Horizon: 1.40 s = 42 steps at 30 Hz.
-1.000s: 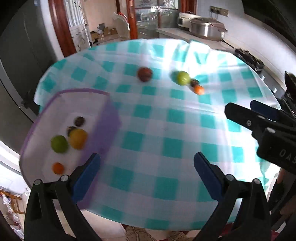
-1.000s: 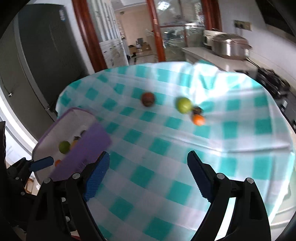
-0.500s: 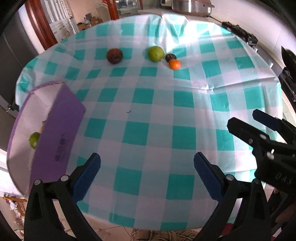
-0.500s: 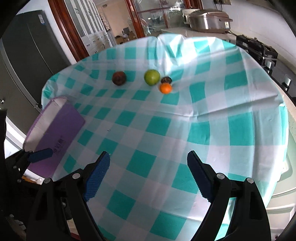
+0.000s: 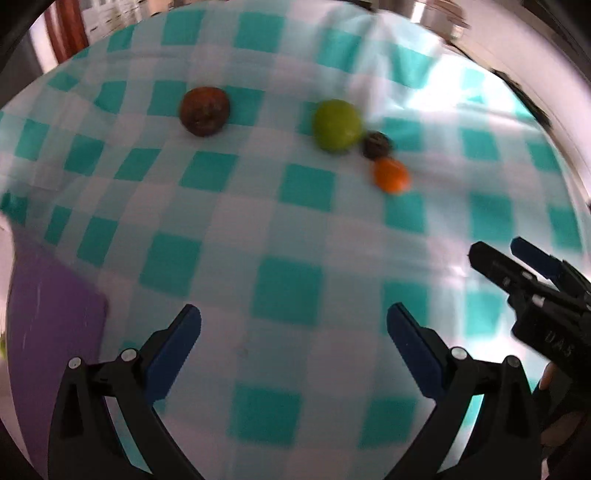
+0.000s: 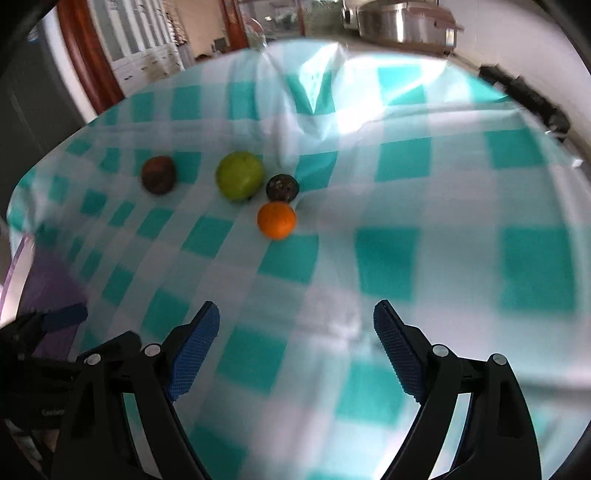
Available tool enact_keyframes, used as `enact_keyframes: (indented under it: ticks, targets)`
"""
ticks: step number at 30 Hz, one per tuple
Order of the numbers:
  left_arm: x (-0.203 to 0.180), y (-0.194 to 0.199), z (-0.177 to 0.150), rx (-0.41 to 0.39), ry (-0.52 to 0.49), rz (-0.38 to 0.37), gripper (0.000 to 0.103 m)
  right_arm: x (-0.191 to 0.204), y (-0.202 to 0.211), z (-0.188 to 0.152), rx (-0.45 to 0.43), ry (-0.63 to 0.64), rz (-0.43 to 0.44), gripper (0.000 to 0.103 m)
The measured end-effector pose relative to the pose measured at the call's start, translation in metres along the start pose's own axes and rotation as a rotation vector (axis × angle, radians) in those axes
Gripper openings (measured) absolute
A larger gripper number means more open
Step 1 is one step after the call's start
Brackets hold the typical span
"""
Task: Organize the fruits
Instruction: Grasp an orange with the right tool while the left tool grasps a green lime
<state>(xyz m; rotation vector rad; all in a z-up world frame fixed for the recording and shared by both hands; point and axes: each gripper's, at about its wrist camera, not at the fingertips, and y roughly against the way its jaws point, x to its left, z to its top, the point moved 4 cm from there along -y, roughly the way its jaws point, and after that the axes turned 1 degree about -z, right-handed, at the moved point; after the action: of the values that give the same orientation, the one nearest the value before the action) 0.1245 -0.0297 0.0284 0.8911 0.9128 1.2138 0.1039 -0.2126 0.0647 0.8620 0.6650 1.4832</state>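
Several fruits lie on the teal checked tablecloth [image 5: 288, 280]: a brown fruit [image 5: 204, 110], a green fruit [image 5: 337, 125], a small dark fruit [image 5: 376, 145] and an orange fruit [image 5: 391, 176]. In the right wrist view they are the brown fruit [image 6: 158, 174], green fruit [image 6: 239, 175], dark fruit [image 6: 282, 187] and orange fruit [image 6: 277, 220]. My left gripper [image 5: 293, 332] is open and empty above the cloth. My right gripper [image 6: 295, 330] is open and empty; it shows at the right in the left wrist view [image 5: 517, 258]. A purple box [image 5: 51, 325] is at the left.
The purple box also shows at the left edge in the right wrist view [image 6: 44, 288], with the left gripper's tip [image 6: 62, 317] over it. A metal cooker [image 6: 402, 22] stands on a counter beyond the table. A stove [image 6: 524, 96] is at the far right.
Both grippers have moved forward across the table toward the fruits, which now look larger. The purple box has slid to the left edge of both views, its inside out of sight.
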Motion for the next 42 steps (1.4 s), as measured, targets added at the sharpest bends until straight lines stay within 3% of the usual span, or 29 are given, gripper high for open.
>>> enact_keyframes:
  ticks: [3, 7, 14, 18, 19, 26, 29, 32, 37, 38, 42]
  targets:
    - [0.025, -0.022, 0.026, -0.011, 0.061, -0.001, 0.101, 0.011, -0.033, 0.021, 0.016, -0.003, 0.014, 0.082]
    - [0.046, -0.036, 0.066, -0.051, 0.154, -0.082, 0.101, 0.023, -0.076, 0.040, 0.042, 0.018, -0.006, 0.076]
    - [0.026, -0.064, 0.132, -0.080, 0.111, -0.207, 0.101, 0.030, -0.117, 0.051, 0.042, 0.044, -0.050, 0.073]
    - [0.008, -0.084, 0.157, -0.081, 0.095, -0.244, 0.101, 0.030, -0.119, 0.050, -0.003, 0.060, -0.067, 0.042]
    - [0.004, -0.089, 0.162, -0.077, 0.093, -0.255, 0.101, 0.029, -0.119, 0.050, -0.008, 0.056, -0.068, 0.042]
    - [-0.027, -0.120, 0.182, -0.063, 0.057, -0.284, 0.101, 0.018, -0.106, 0.032, -0.014, -0.003, -0.057, 0.041]
    - [-0.032, -0.133, 0.189, -0.078, 0.076, -0.221, 0.100, 0.017, -0.103, 0.029, -0.010, -0.017, -0.047, 0.041]
    - [-0.027, -0.147, 0.194, -0.076, 0.121, -0.218, 0.091, 0.017, -0.100, 0.025, -0.004, -0.023, -0.040, 0.041]
    - [-0.030, -0.146, 0.189, -0.096, 0.035, -0.222, 0.085, 0.016, -0.092, 0.025, 0.006, -0.025, -0.037, 0.041]
    - [-0.031, -0.144, 0.186, -0.091, 0.025, -0.249, 0.065, 0.017, -0.086, 0.023, 0.002, -0.022, -0.036, 0.041]
    - [-0.017, -0.133, 0.162, -0.037, 0.048, -0.274, 0.063, 0.021, -0.057, 0.017, -0.029, -0.008, -0.022, 0.041]
